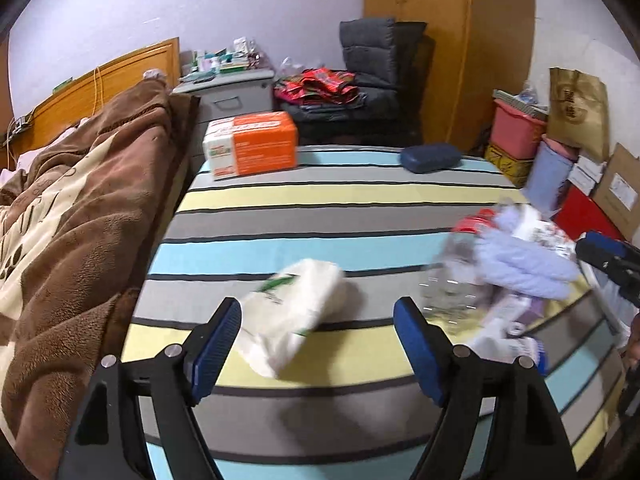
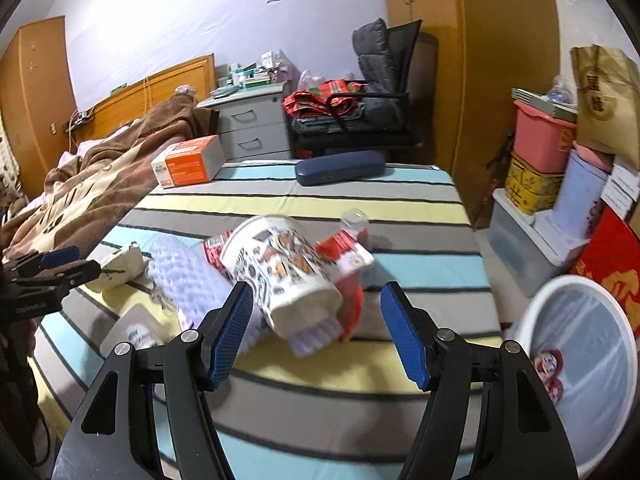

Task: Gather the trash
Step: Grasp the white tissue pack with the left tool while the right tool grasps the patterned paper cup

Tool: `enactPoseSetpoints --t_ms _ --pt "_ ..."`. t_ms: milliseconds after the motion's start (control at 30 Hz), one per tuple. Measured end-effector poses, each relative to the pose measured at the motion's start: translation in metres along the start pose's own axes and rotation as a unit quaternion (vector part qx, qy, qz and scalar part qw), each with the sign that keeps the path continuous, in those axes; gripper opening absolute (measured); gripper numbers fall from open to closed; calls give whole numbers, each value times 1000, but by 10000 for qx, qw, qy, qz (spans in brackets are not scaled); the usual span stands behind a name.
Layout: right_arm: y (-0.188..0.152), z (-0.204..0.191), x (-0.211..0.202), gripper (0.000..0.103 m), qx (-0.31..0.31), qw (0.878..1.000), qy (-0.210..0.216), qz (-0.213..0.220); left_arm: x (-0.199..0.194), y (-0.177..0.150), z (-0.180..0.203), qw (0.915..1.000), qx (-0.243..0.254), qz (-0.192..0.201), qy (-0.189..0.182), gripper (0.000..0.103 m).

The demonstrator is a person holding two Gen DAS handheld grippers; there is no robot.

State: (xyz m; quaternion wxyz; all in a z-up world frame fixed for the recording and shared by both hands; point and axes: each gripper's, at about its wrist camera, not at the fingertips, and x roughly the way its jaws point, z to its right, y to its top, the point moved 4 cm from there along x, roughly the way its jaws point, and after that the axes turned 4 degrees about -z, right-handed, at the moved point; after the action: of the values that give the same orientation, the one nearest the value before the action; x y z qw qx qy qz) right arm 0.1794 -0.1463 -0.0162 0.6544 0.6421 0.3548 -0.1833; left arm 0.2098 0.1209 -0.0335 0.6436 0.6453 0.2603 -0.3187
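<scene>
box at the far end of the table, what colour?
Orange with white panels, the box; clearest in the left wrist view.

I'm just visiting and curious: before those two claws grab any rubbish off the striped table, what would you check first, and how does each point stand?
1. Left gripper open, nothing pinched: ok.
2. Right gripper open, nothing pinched: ok.
3. White packet lying ahead between the left fingers: ok.
4. Paper cup ahead of the right gripper, lying tipped among other scraps: ok, but crowded.
5. White bin open at the table's right edge: ok.
6. Pictures sharp enough to judge contact: not ok, blurred.
</scene>
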Motion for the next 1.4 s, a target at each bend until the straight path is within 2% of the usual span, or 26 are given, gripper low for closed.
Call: enactPoseSetpoints --t_ms 167,367,667,800,867,1100,1400 --pt "7 -2 10 68 -30 9999 127 -99 20 6 -15 9997 95 -228 -6 82" --pt "8 -6 21 68 -97 9991 255 -326 48 3 -21 9977 125 -620 -231 82" --pt "8 -6 27 68 -211 9978 338 -529 54 2 -19 9960 156 -695 -535 82" --pt "8 -6 30 67 -217 9973 383 -596 56 2 -20 9956 91 -722 -584 69" --pt "9 -6 30 61 -216 9973 390 -591 56 2 -18 9953 111 -722 -643 59" --pt "8 -7 27 50 -191 9976 402 -527 52 1 -12 9954 62 -691 -657 50" --pt "7 -9 24 46 -166 9986 330 -384 46 -2 -3 9956 -8 -646 -677 45"
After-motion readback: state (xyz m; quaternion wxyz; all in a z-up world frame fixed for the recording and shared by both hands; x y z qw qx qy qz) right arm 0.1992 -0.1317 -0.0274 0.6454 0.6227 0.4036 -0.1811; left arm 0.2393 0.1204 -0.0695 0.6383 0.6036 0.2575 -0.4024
